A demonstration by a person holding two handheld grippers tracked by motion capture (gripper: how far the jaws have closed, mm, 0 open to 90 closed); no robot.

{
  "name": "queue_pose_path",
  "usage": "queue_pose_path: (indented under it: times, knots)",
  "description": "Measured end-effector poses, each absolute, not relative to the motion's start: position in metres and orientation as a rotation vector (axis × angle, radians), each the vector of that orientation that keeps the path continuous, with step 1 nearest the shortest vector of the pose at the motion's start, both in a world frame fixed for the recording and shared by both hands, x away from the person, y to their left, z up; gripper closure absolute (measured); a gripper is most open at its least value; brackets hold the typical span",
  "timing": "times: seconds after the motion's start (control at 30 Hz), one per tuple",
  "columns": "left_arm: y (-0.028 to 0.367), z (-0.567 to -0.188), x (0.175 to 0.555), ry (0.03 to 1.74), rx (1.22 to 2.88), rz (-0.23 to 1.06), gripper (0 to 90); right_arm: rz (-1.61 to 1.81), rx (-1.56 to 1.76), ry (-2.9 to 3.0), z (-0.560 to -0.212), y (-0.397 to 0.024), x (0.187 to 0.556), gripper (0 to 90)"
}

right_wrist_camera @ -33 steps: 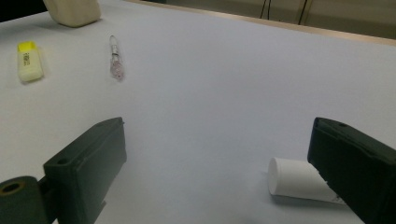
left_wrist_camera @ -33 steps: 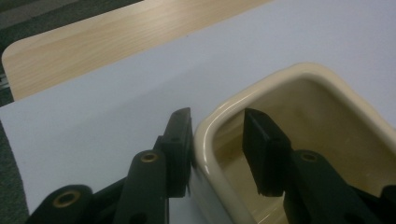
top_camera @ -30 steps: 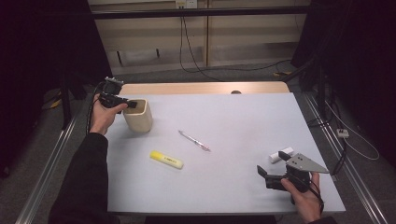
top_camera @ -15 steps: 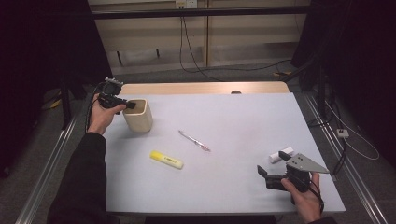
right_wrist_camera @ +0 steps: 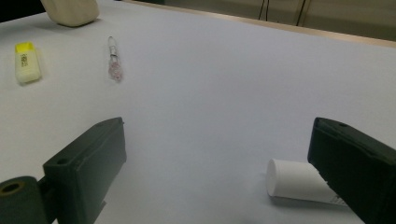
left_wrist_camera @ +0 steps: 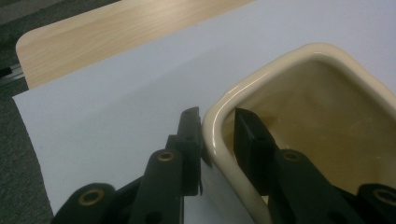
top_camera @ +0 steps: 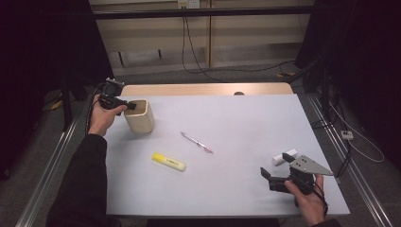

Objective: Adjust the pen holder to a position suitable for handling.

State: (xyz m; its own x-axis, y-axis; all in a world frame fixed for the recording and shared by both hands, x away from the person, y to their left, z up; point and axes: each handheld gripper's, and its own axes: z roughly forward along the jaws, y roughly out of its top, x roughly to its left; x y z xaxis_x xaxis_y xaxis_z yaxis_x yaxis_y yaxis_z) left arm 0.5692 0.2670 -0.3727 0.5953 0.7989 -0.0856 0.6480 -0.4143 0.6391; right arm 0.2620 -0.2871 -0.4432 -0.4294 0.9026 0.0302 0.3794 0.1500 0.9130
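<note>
A cream cup (top_camera: 139, 118) with a rounded square rim (left_wrist_camera: 280, 65) stands upright at the table's far left. My left gripper (top_camera: 130, 106) straddles its near-left wall, one jaw outside and one inside. The jaws have just been closing, and my left gripper (left_wrist_camera: 217, 116) is now shut on that wall. My right gripper (top_camera: 267, 179) rests low near the front right edge. In the right gripper view, my right gripper (right_wrist_camera: 217, 126) stands wide open with bare table between its jaws. A small white eraser (top_camera: 285, 157) lies just beyond it, close to the right jaw (right_wrist_camera: 294, 184).
A yellow highlighter (top_camera: 169, 161) lies left of centre and a thin pen (top_camera: 196, 142) near the middle; both show in the right gripper view as the highlighter (right_wrist_camera: 27, 62) and pen (right_wrist_camera: 113, 65). A white sheet covers the table (top_camera: 246, 118), with a wooden strip (top_camera: 203, 89) at the far edge.
</note>
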Motion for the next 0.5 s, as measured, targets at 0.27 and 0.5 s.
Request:
queue_pose_path:
  times: [0.27,0.5]
  knots:
    - [0.265,-0.362,0.563,1.152,2.150,0.331,73.0,1.255,1.219,1.888,-0.443,-0.287,0.262,4.3]
    - [0.256,-0.354,0.555,1.127,2.153,0.340,73.0,1.254,1.219,1.885,-0.443,-0.287,0.262,4.3]
